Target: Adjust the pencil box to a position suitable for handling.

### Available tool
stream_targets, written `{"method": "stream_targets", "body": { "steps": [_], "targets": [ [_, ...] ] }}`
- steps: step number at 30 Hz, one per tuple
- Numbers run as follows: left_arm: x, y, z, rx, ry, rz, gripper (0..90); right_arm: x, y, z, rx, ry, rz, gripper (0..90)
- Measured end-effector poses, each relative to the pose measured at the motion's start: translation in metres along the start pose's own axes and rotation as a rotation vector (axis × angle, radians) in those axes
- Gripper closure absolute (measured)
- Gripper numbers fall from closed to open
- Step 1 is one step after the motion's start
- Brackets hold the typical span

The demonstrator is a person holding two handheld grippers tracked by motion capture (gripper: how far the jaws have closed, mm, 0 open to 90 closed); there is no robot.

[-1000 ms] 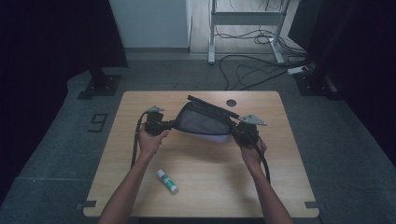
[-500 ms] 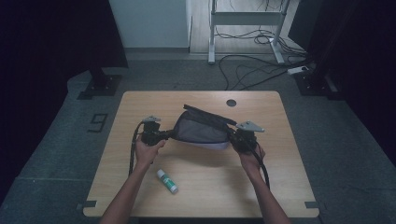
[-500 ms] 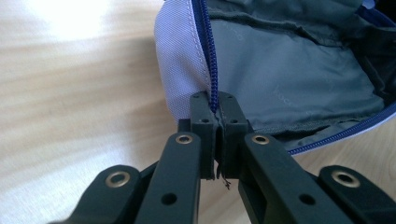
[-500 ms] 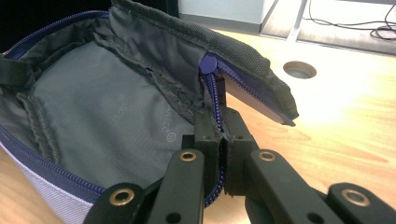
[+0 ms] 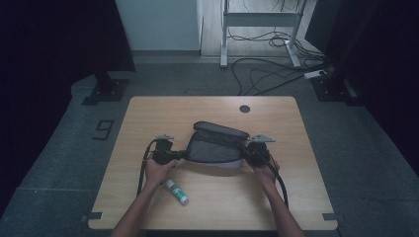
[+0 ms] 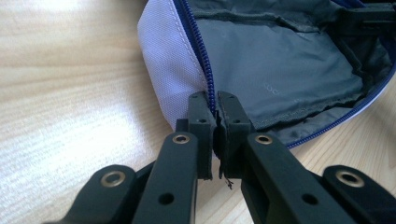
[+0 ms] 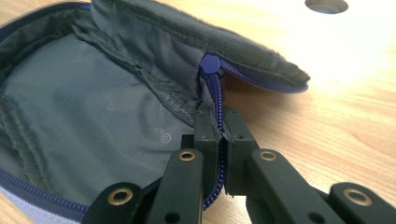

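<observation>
Lowered toward 6 o'clock since earlier, the open pouch (image 5: 216,148) rests mid-desk (image 5: 148,111), left hand-held gripper (image 6: 213,116) and right hand-held gripper (image 7: 219,128) each clamped on its zipper edge, probably next loading the tube (image 5: 177,192).

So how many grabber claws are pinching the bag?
2: the left gripper clamps the pouch's left zipper edge, and the right gripper clamps its right zipper edge.

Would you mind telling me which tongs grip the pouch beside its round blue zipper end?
The right tongs; the blue end sits just beyond them on the pouch.
</observation>
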State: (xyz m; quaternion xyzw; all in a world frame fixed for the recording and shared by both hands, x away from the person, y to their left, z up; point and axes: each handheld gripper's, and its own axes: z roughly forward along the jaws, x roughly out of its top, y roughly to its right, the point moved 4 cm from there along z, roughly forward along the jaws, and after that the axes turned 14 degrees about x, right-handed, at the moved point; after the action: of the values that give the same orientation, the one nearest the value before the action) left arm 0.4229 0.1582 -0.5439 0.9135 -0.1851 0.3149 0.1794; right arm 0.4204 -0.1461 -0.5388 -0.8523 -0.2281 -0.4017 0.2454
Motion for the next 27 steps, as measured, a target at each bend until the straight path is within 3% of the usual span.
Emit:
{"method": "stream_targets", "body": {
  "steps": [5,10,12,13,14,15,16,19,23,27],
  "targets": [
    [-0.004,0.001,0.004,0.002,-0.025,0.016,83.4,-0.006,0.004,0.008,-0.014,-0.046,0.009,84.1],
    [-0.004,0.001,0.004,-0.002,-0.012,-0.002,77.9,-0.012,0.010,0.014,-0.010,-0.089,0.025,80.7],
    [-0.003,0.000,0.005,0.015,-0.008,-0.006,69.4,-0.012,0.009,0.014,-0.014,-0.093,0.025,66.8],
    [-0.003,0.000,0.005,0.024,0.000,-0.007,59.8,-0.012,0.008,0.014,-0.034,-0.093,0.015,51.5],
    [-0.002,0.000,0.005,0.031,0.014,-0.006,59.8,-0.012,0.008,0.014,-0.034,-0.093,0.015,51.5],
    [-0.001,0.001,0.004,0.050,0.028,-0.001,46.8,-0.011,0.008,0.012,-0.056,-0.082,0.013,43.8],
    [-0.001,0.001,0.003,0.059,0.040,0.003,46.8,-0.011,0.008,0.012,-0.056,-0.082,0.013,43.8],
    [0.002,0.003,-0.001,0.070,0.076,0.009,35.3,-0.010,0.010,0.008,-0.058,-0.054,0.030,40.3],
    [0.004,0.004,-0.008,0.065,0.095,0.018,32.6,-0.010,0.011,-0.001,-0.067,0.003,0.032,37.0],
    [0.003,0.003,-0.015,0.079,0.107,0.052,31.2,-0.013,0.006,-0.013,-0.073,0.050,-0.004,32.7]
  ]
}}
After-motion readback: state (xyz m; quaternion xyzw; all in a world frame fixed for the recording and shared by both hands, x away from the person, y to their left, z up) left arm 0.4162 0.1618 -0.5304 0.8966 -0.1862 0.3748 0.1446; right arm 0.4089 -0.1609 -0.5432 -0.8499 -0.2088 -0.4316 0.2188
